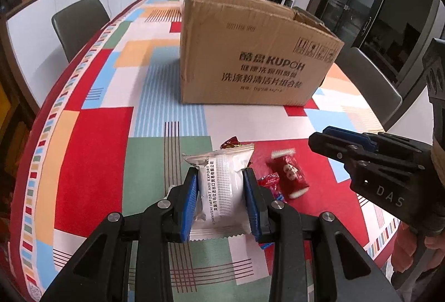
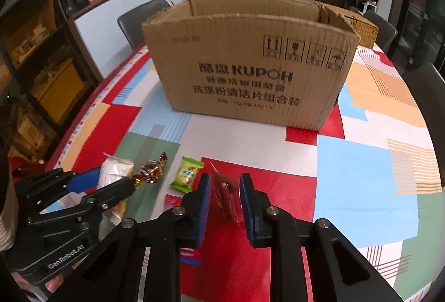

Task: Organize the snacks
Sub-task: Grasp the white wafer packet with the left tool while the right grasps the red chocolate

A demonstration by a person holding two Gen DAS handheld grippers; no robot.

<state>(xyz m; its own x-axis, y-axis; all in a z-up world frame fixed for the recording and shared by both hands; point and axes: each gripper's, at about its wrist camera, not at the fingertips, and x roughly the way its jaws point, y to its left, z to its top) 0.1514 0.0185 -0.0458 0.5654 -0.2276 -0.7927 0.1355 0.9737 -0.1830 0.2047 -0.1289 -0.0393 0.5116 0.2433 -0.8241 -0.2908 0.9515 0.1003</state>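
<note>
A white snack packet (image 1: 222, 190) with black print is clamped between the blue pads of my left gripper (image 1: 221, 171), lifted off the table. From the right wrist the same left gripper (image 2: 111, 178) and packet (image 2: 116, 167) show at the left. My right gripper (image 2: 225, 176) has its jaws close together. A blurred red candy (image 2: 226, 197) shows in the gap. From the left wrist that red candy (image 1: 289, 176), white at both ends, sits below and apart from the right gripper (image 1: 317, 136). The open cardboard box (image 1: 250, 59) (image 2: 250, 65) stands behind.
On the colourful tablecloth (image 2: 361, 168) lie a gold-and-red twisted candy (image 2: 150, 172), a green packet (image 2: 187, 174) and a small red wrapper (image 2: 172, 200). Dark chairs (image 1: 80, 23) ring the table. A wicker basket (image 2: 367, 32) stands behind the box.
</note>
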